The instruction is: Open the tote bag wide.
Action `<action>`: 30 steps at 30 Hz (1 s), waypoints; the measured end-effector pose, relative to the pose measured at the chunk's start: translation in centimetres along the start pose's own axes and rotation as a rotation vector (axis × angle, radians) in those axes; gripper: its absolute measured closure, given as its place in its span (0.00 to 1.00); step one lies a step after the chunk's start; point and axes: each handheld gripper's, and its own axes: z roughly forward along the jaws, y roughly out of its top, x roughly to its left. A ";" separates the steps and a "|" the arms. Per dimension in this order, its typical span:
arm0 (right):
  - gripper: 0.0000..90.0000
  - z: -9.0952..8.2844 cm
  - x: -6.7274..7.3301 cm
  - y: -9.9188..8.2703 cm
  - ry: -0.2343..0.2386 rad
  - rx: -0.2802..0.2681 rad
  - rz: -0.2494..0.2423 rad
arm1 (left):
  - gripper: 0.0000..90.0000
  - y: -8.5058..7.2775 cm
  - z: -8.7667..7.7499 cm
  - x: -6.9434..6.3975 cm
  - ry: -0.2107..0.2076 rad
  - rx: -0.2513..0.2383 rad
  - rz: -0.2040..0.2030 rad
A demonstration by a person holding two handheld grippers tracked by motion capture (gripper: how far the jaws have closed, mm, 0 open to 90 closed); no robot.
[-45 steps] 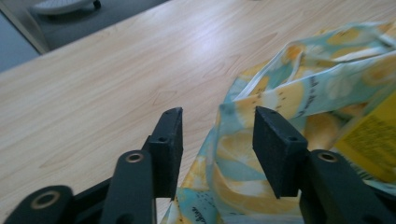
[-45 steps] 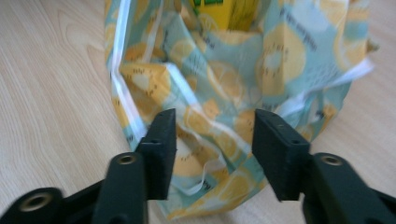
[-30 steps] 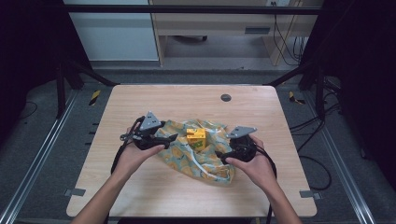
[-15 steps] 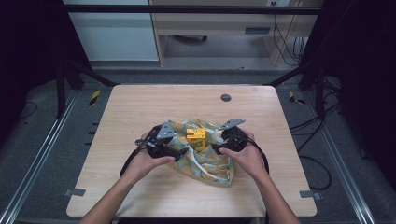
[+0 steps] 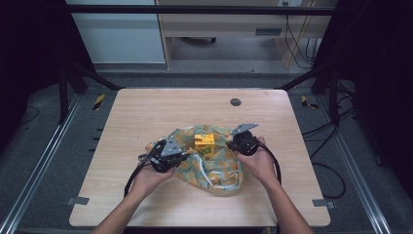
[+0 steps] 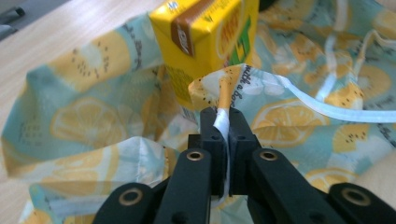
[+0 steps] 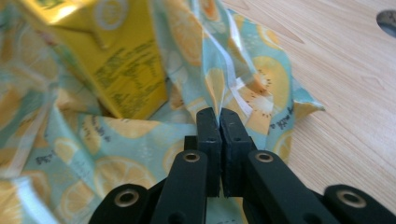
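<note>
bag [image 5: 214, 165]: teal, yellow lemon print | carton [image 5: 204, 142]: yellow

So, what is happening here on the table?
A person holds a gripper in each hand and works on a lemon-print bag lying on the table. A yellow carton stands on the bag. The left gripper has its jaws shut on a fold of the bag, with white edging pinched between them. The right gripper is shut on the bag too, at its other side. The jaws of both have just been closing.
</note>
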 end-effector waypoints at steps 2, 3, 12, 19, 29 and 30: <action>0.99 0.2 -0.7 -0.2 0.004 -0.008 0.037 | 0.99 -0.3 -0.1 0.0 0.002 0.011 0.006; 1.00 0.4 -1.0 -0.2 0.004 -0.013 0.054 | 0.99 -0.9 -0.3 0.0 0.010 0.029 0.008; 1.00 1.3 -3.3 -0.9 0.009 -0.047 0.146 | 1.00 -3.0 -1.2 0.9 0.017 0.081 -0.011; 1.00 1.9 -4.9 -1.6 0.000 -0.066 0.196 | 1.00 -4.7 -1.4 2.1 0.051 0.116 -0.037; 1.00 2.8 -5.6 -2.0 -0.007 -0.054 0.213 | 1.00 -5.7 -0.8 2.6 0.047 0.153 -0.055; 1.00 2.9 -5.7 -2.1 -0.007 -0.050 0.219 | 1.00 -5.8 -0.9 2.7 0.043 0.149 -0.062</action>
